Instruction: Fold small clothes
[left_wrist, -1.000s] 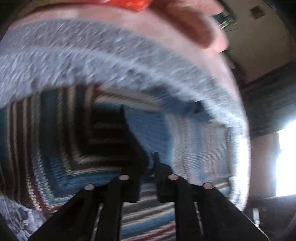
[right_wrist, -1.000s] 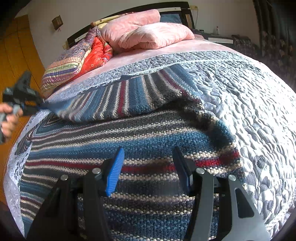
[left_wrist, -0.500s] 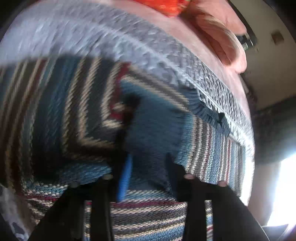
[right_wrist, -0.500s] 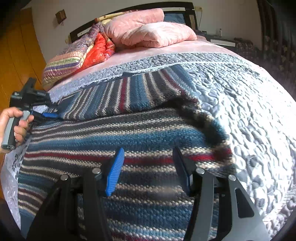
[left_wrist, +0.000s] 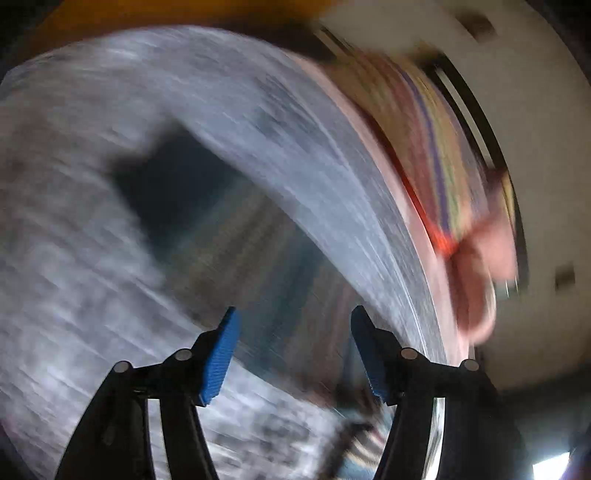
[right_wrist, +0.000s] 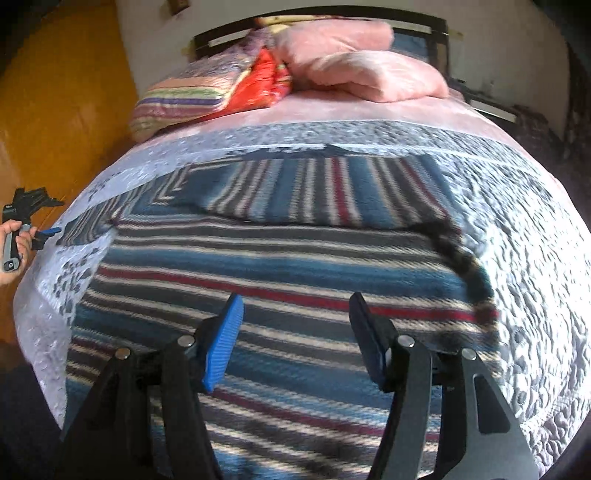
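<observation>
Here, a striped sweater (right_wrist: 280, 266) lies spread on the bed's quilt (right_wrist: 535, 236).
The right claw (right_wrist: 295, 332) hovers just over its near hem, spread wide and empty; the left claw (left_wrist: 291, 347) (its view badly blurred) is wide too, beside the bed's left edge, held in a hand (right_wrist: 13, 240). Beyond, pink pillows (right_wrist: 362, 70) sit against the headboard (right_wrist: 417, 22).

striped knit sweater (right_wrist: 280, 280) | flat on bed | top part folded over
</observation>
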